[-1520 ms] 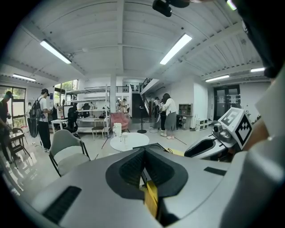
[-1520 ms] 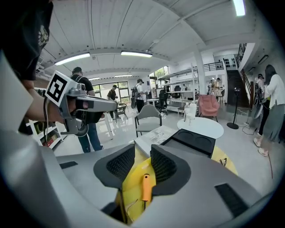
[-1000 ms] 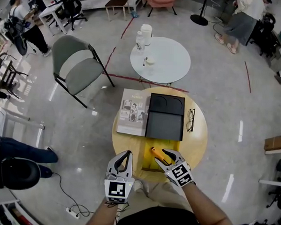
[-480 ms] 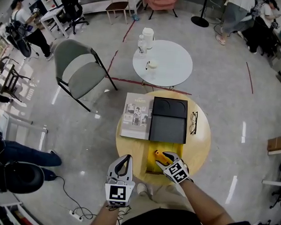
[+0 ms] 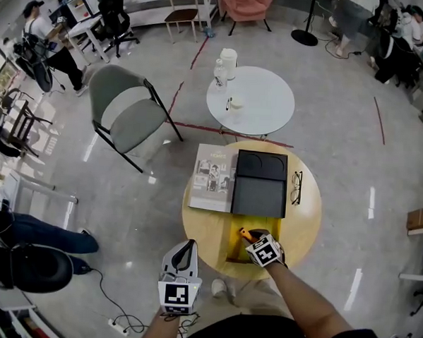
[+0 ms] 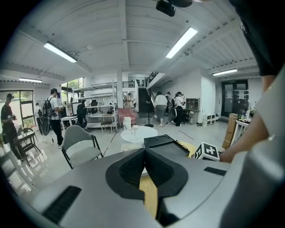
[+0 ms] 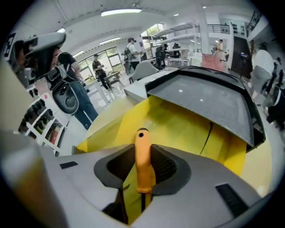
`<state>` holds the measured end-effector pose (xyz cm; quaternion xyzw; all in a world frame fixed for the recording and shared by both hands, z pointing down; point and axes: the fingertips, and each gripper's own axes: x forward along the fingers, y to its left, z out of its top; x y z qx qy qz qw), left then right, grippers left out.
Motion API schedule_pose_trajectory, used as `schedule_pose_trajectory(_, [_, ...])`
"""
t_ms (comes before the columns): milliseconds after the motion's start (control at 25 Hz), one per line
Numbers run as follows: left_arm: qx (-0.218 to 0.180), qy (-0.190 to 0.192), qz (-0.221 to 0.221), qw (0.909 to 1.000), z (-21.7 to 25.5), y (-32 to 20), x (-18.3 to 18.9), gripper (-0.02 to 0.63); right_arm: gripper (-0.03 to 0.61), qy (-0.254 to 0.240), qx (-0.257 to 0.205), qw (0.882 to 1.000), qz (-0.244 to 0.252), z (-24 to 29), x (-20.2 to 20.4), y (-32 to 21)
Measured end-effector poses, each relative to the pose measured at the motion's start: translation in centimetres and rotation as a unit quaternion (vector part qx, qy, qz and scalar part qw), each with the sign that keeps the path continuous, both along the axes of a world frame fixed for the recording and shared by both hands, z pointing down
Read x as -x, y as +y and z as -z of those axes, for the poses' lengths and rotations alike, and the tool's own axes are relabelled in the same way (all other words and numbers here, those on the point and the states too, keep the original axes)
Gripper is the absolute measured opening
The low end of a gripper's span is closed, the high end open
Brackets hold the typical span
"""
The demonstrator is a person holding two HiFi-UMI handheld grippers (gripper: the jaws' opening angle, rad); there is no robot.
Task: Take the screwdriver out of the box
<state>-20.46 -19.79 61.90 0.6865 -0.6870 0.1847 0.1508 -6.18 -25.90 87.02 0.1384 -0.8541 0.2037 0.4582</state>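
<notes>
The left gripper (image 5: 186,245) hangs off the near-left edge of the round yellow table (image 5: 208,228), its jaws together on nothing, with a strip of tabletop showing behind them in its own view. Just to its right, at the table's near edge, sits the open yellow box (image 5: 234,245), and the right gripper (image 7: 143,146) reaches steeply down into it. Directly beyond the box, touching its far side, lies the black lid (image 5: 260,185). In the right gripper view it rises like a flap over the box's far wall. A magazine (image 5: 212,177) lies flat against the lid's left side and a pair of glasses (image 5: 296,188) just off its right. Farther out stands a white round table (image 5: 268,108) with a jug (image 5: 228,60), a bottle (image 5: 219,73) and a small cup (image 5: 236,102). A grey folding chair (image 5: 133,115) stands to its left, and people are along the far wall. The screwdriver (image 7: 143,160) is inside the box, its orange handle in line with the right gripper's jaws. Its butt end, which has a small hole, points away past the fingertips towards the lid, and the dark shaft runs back towards the jaw roots. The jaws have just been closing, and both pads now press on the sides of the handle.
</notes>
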Motion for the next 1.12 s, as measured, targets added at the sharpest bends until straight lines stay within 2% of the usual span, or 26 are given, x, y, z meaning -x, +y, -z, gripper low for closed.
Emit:
schedule_pose_trajectory(80, [-0.001, 0.001, 0.0, 1.0, 0.1, 0.3, 0.2, 0.014, 0.124, 0.003, -0.006, 1.0, -0.007, -0.2, -0.1, -0.4])
schedule_pose_trajectory(240, [-0.003, 0.0, -0.003, 1.0, 0.8, 0.7, 0.2, 0.014, 0.126, 0.019, -0.025, 0.999, 0.024, 0.0, -0.1, -0.2])
schedule_pose_trajectory(360, [-0.013, -0.002, -0.005, 0.9999, 1.6, 0.9, 0.2, 0.014, 0.126, 0.014, -0.028, 0.999, 0.023, 0.7, -0.7, 0.2])
schedule_pose_trajectory(720, [-0.034, -0.016, -0.01, 0.9993, 3.9, 1.3, 0.8, 0.014, 0.126, -0.082, -0.048, 0.995, -0.017, 7.0, -1.6, 0.5])
schedule_pose_trajectory(1120, [-0.061, -0.018, -0.023, 0.9977, 6.2, 2.1, -0.1, 0.014, 0.126, -0.154, -0.085, 0.983, -0.052, 14.4, -3.3, 0.8])
